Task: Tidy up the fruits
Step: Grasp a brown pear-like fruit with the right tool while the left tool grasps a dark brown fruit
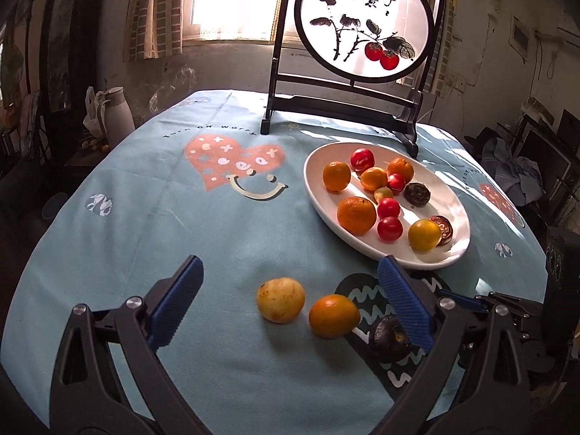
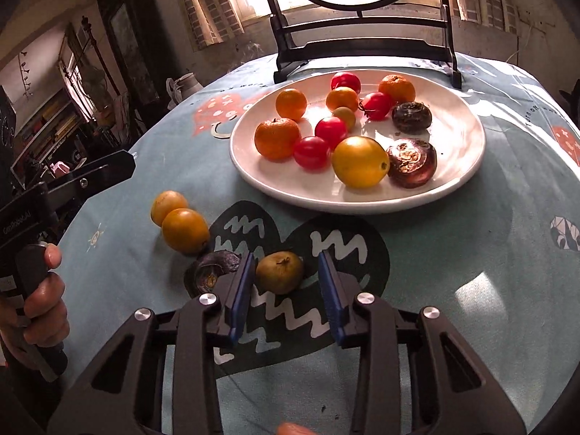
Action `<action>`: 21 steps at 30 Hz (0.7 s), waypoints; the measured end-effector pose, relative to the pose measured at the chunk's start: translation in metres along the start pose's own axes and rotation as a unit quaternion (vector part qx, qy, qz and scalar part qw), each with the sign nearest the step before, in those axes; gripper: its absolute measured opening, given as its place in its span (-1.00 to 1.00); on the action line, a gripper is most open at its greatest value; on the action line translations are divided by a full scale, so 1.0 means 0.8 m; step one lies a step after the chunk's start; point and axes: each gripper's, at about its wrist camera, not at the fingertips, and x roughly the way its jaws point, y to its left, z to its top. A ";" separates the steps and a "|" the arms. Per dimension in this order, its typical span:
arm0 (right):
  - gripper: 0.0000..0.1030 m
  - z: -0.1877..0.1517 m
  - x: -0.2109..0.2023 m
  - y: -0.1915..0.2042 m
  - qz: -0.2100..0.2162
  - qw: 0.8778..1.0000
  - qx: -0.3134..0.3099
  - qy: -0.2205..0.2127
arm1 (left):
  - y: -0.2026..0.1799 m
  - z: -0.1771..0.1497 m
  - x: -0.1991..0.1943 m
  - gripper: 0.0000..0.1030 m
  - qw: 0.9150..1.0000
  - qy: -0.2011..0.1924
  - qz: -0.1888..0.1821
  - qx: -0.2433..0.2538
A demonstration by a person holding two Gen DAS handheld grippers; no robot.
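A white oval plate holds several oranges, red cherry tomatoes, yellow fruits and dark water chestnuts. On the cloth lie a pale yellow fruit, an orange fruit, a dark chestnut and a small olive-green fruit. My left gripper is open wide, with the two loose fruits between its fingers. My right gripper is open, its pads on either side of the green fruit without clearly touching it.
A dark wooden stand with a round painted screen stands behind the plate. The table has a light blue printed cloth. A white jug sits off the far left edge. A hand holds the left gripper's handle.
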 end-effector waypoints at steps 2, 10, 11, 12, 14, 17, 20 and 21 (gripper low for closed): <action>-0.27 -0.001 0.003 0.000 0.003 1.000 0.002 0.004 | -0.003 -0.001 -0.002 0.92 1.000 -0.002 -0.001 0.004; -0.34 -0.002 0.009 0.005 0.001 1.000 -0.004 0.002 | -0.009 -0.001 -0.004 0.92 1.000 -0.003 -0.002 0.014; -0.35 -0.001 0.011 0.005 0.003 1.000 -0.004 0.003 | -0.009 -0.001 -0.003 0.92 1.000 -0.002 -0.002 0.014; -0.37 0.000 0.012 0.005 0.004 1.000 -0.004 0.004 | -0.010 -0.002 -0.003 0.92 1.000 -0.001 -0.001 0.014; -0.40 0.002 0.016 0.005 0.011 1.000 0.002 0.007 | -0.010 -0.002 -0.003 0.92 1.000 -0.001 0.000 0.016; -0.40 0.002 0.018 0.002 0.020 1.000 0.011 0.012 | -0.010 -0.003 -0.002 0.92 1.000 0.000 0.001 0.016; -0.42 0.003 0.018 0.000 0.025 0.999 0.016 0.013 | -0.011 -0.003 0.000 0.92 1.000 0.003 0.003 0.019; -0.43 0.003 0.016 -0.003 0.024 0.999 0.019 0.013 | -0.011 -0.004 0.001 0.92 1.000 0.005 0.003 0.021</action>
